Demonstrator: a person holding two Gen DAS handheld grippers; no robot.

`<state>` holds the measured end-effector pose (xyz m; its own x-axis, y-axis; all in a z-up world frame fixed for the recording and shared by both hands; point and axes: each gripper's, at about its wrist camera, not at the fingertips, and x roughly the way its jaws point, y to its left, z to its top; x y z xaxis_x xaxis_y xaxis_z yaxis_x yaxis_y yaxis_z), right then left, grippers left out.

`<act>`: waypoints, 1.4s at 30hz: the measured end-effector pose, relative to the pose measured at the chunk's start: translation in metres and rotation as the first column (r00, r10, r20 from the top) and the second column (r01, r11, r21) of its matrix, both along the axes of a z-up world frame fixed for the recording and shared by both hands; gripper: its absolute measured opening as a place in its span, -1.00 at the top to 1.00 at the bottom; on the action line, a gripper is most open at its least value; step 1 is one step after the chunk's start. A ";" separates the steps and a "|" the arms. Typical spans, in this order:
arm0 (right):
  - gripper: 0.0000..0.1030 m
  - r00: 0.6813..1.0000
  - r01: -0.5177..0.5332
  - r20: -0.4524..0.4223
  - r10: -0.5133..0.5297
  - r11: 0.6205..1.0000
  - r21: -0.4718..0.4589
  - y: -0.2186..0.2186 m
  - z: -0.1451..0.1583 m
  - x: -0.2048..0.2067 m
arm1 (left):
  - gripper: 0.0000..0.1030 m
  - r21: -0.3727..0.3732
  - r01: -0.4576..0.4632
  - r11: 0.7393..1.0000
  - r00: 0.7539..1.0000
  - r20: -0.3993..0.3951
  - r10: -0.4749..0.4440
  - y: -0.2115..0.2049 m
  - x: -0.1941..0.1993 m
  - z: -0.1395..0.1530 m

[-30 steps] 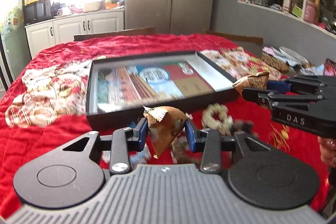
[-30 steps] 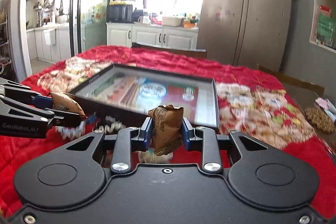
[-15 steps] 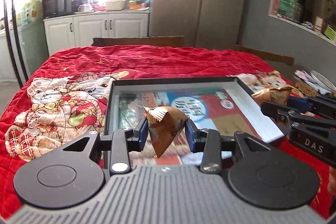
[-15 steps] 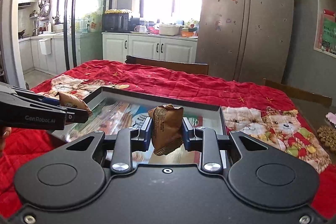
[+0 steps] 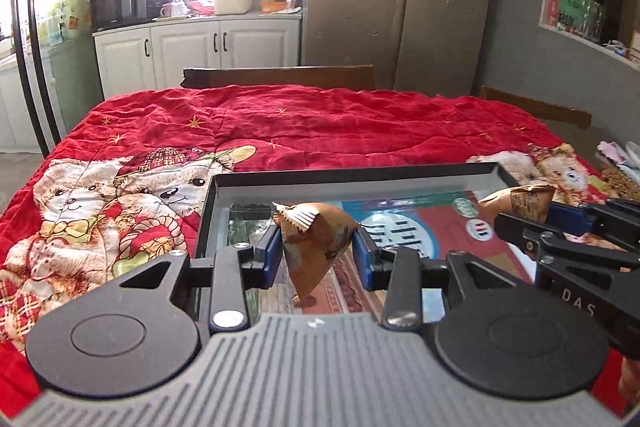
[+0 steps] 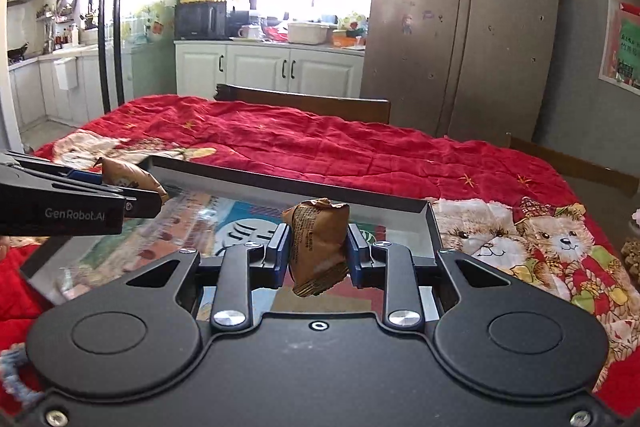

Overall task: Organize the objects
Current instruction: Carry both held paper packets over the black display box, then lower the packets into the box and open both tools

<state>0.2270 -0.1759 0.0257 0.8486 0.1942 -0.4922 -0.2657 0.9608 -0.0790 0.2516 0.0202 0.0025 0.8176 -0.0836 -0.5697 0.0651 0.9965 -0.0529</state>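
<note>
Two packets held over the tray, neither yet set down.

The left gripper [image 5: 316, 253] was clamped on a brown packet [image 5: 316, 243] above the tray [image 5: 352, 175]; the right gripper [image 6: 318, 253] clamped a second packet [image 6: 318, 241] beside it. Both drops remained, judging by the tray's bare printed floor.

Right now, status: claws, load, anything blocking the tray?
Left claw shut on brown snack packet. Right claw shut on second brown packet. Both over the black tray. Nothing blocking.
</note>
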 end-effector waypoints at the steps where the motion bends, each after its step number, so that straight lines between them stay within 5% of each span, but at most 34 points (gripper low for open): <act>1: 0.46 1.000 0.004 -0.009 -0.004 1.000 0.002 0.000 -0.003 0.006 | 0.19 -0.003 -0.002 1.000 1.000 -0.006 0.002 0.001 0.004 -0.003; 17: 0.46 0.996 0.012 -0.084 -0.016 0.998 -0.056 0.014 -0.032 0.049 | 0.18 0.011 -0.019 1.000 0.998 -0.063 0.019 0.003 0.039 -0.027; 42: 0.44 0.989 0.004 -0.146 -0.023 0.992 -0.129 0.023 -0.040 0.059 | 0.06 0.039 0.001 0.999 0.993 -0.118 0.004 0.000 0.047 -0.036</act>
<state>0.2864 -0.1526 -0.0142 0.7674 0.1106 -0.6315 -0.2707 0.9488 -0.1628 0.2983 0.0199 -0.0336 0.7448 -0.0584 -0.6647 0.0592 0.9980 -0.0213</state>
